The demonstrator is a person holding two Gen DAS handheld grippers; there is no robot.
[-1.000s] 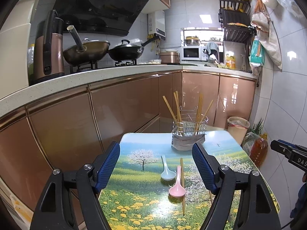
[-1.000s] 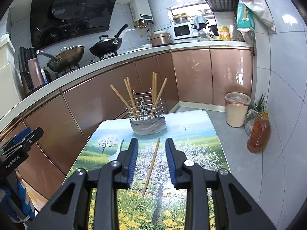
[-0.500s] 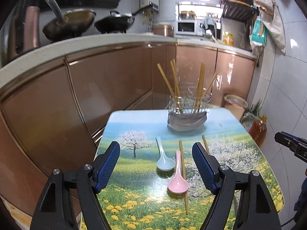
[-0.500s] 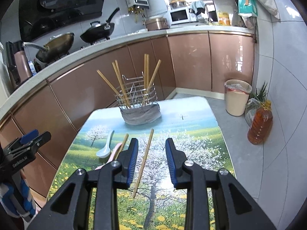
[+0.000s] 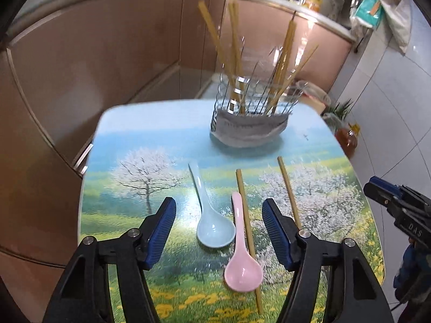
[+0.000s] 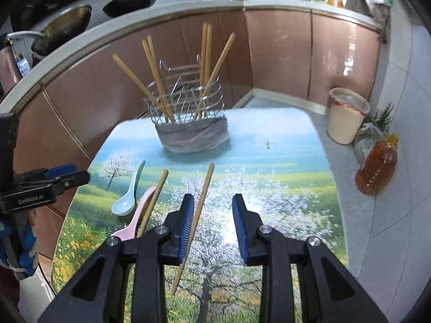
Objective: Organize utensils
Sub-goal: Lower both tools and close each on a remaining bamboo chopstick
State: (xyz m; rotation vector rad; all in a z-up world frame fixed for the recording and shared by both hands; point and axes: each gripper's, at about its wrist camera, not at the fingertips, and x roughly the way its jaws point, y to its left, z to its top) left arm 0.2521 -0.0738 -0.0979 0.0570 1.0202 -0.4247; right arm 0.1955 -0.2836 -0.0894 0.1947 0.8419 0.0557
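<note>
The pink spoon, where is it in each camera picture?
Left wrist view: the pink spoon lies low in the middle, bowl nearest the camera, beside a chopstick.
Right wrist view: pink spoon at lower left, bowl hidden behind the tongs.
Shared landmark: the wire utensil basket at the table's far end.

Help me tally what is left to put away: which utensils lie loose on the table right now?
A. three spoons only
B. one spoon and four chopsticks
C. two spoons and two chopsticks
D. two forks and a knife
C: a blue spoon, a pink spoon and two chopsticks lie flat on the table before the wire holder.
</note>
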